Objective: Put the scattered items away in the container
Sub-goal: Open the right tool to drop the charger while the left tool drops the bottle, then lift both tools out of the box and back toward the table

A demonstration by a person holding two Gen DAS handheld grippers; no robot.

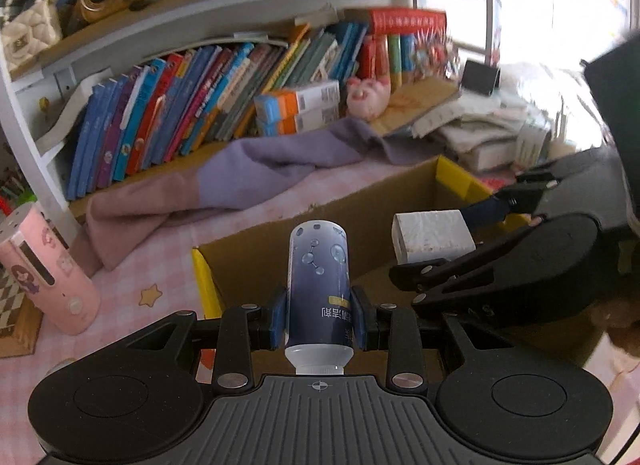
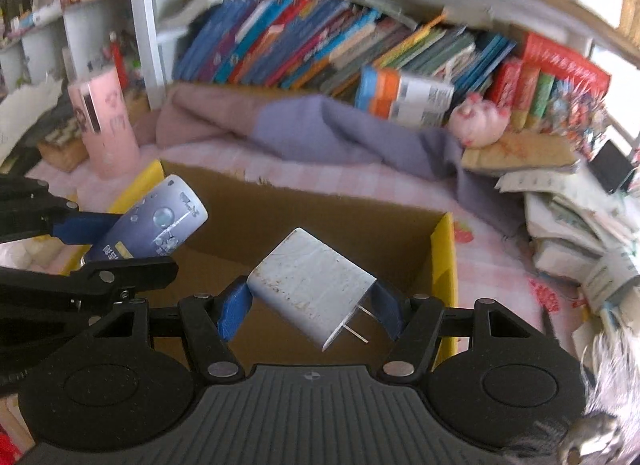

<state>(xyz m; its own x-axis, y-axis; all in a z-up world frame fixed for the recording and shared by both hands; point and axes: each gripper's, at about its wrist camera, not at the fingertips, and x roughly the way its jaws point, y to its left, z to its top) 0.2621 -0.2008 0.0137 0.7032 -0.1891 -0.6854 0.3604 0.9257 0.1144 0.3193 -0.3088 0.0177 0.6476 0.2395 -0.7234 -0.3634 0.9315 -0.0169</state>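
My left gripper [image 1: 319, 321] clenched on blue bottle [image 1: 318, 285], cap toward camera. My right gripper [image 2: 310, 311] clamps white charger [image 2: 310, 285], prongs lower right. Both items held over open cardboard box [image 2: 444, 265]. Box sits on pink checked cloth [image 1: 132, 281], bookshelf [image 1: 192, 105] behind.

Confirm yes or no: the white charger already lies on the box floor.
No, the white charger is clamped between the right gripper's blue pads, above the cardboard box.
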